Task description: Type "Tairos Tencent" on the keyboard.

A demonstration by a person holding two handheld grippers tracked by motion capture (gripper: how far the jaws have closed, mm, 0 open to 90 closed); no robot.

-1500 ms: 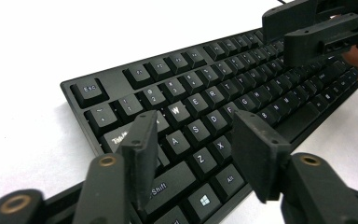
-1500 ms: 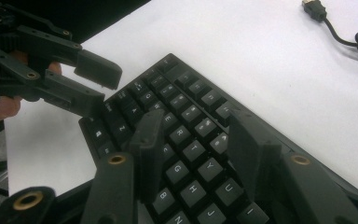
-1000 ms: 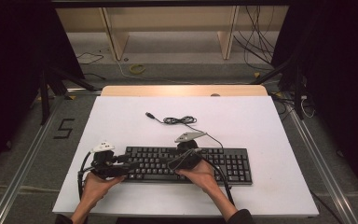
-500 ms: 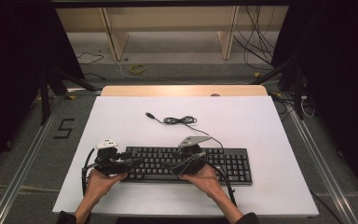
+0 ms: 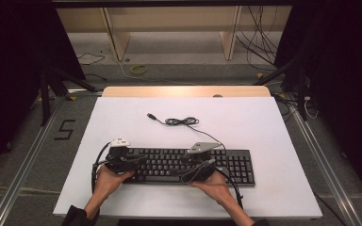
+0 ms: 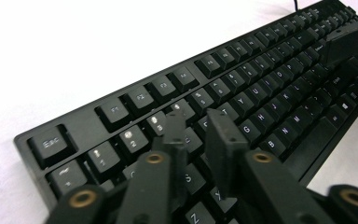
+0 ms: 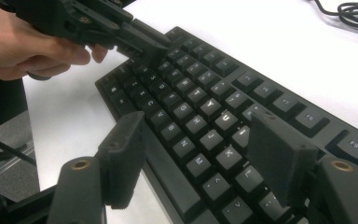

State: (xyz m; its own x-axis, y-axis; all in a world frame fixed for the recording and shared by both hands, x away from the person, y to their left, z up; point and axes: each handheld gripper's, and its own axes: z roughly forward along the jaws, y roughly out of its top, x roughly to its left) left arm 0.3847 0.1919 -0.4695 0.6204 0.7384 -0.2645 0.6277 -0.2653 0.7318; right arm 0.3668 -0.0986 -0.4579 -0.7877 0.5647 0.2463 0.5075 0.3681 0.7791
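Observation:
A black keyboard (image 5: 184, 165) lies near the table's front edge. My left gripper (image 5: 139, 160) hovers over its left end. In the left gripper view its jaws (image 6: 196, 123) have just been closing. They stand over the number and letter keys with a slim gap and nothing between them. My right gripper (image 5: 186, 169) sits over the keyboard's middle, pointing toward the left one. In the right gripper view its jaws (image 7: 198, 123), which have just been opening, stand wide apart above the letter keys (image 7: 205, 93), holding nothing. The left gripper (image 7: 144, 44) shows beyond them, held in a hand.
The keyboard's cable (image 5: 181, 121) lies coiled on the white table behind it, with its USB plug (image 5: 151, 115) loose. A wooden strip (image 5: 184, 92) borders the table's far edge. Metal rails run along both sides of the table on the floor.
The left gripper has slid right over the keyboard's left end and its jaws have narrowed. The right gripper has shifted slightly right and its jaws have widened.

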